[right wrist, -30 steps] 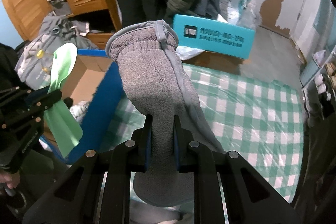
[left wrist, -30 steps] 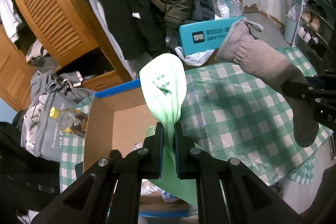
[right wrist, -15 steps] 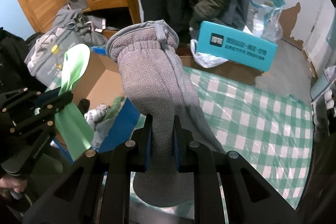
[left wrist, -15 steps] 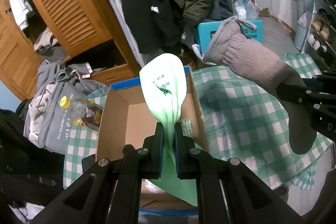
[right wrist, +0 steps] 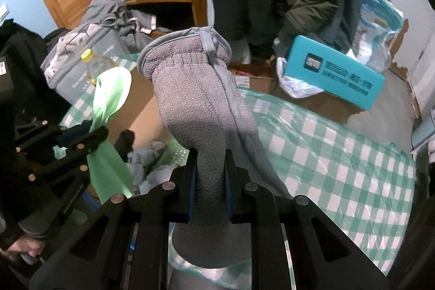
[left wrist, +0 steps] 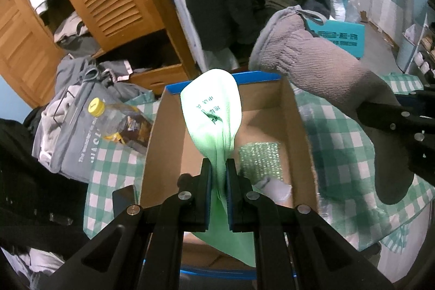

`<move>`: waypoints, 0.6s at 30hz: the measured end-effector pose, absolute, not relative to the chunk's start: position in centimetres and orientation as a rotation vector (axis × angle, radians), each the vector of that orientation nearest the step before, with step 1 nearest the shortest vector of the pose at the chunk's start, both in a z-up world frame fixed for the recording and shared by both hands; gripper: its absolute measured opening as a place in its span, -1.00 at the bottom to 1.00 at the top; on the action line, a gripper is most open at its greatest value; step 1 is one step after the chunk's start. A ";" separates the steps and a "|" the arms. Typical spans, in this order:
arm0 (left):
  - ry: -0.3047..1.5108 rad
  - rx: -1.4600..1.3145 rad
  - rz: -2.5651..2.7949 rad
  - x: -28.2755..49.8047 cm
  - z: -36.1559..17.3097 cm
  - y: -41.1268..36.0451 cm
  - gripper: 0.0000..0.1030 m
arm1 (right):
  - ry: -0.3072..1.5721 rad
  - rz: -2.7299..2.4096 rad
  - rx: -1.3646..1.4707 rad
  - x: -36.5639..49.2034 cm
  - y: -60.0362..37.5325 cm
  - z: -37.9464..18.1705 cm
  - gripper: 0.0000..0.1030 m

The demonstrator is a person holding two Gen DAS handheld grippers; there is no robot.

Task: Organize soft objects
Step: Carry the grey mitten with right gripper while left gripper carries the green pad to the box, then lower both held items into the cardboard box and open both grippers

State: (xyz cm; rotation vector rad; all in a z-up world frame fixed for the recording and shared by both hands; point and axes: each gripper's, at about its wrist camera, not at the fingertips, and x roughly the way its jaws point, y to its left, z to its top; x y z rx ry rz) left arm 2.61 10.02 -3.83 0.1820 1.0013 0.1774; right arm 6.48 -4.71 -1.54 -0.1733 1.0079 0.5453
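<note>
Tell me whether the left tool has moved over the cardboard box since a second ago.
Yes. The left tool, shut on the green cloth, has shifted rightward over the cardboard box; the box, formerly off to the left, now sits centred beneath it.

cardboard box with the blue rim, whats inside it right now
Inside the open cardboard box with the blue rim: a sparkly green patch and a pale grey bundle of fabric. The light green cloth and left gripper hide the middle of the floor.
</note>
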 end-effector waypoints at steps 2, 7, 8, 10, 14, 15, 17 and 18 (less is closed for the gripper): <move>1.005 0.174 0.188 2.7 -4.0 10.6 -0.82 | 1.010 0.558 -0.185 6.6 -3.7 -1.7 -0.73; 1.019 0.153 0.212 2.9 -4.5 12.2 -0.82 | 1.021 0.586 -0.209 7.0 -1.2 -2.2 -0.73; 1.023 0.148 0.219 3.0 -4.7 12.5 -0.82 | 1.024 0.590 -0.211 7.1 -0.9 -2.3 -0.73; 1.032 0.139 0.228 3.1 -5.0 13.2 -0.82 | 1.032 0.599 -0.219 7.3 0.0 -2.7 -0.72; 1.047 0.121 0.243 3.4 -5.6 14.1 -0.82 | 1.047 0.619 -0.228 7.6 1.6 -3.2 -0.72; 1.050 0.119 0.245 3.4 -5.7 14.2 -0.82 | 1.052 0.625 -0.230 7.7 2.0 -3.4 -0.72; 1.055 0.114 0.248 3.5 -6.0 14.5 -0.82 | 1.061 0.634 -0.233 7.9 2.7 -3.7 -0.72; 1.059 0.112 0.250 3.5 -6.2 14.6 -0.82 | 1.065 0.638 -0.234 7.9 3.0 -3.8 -0.72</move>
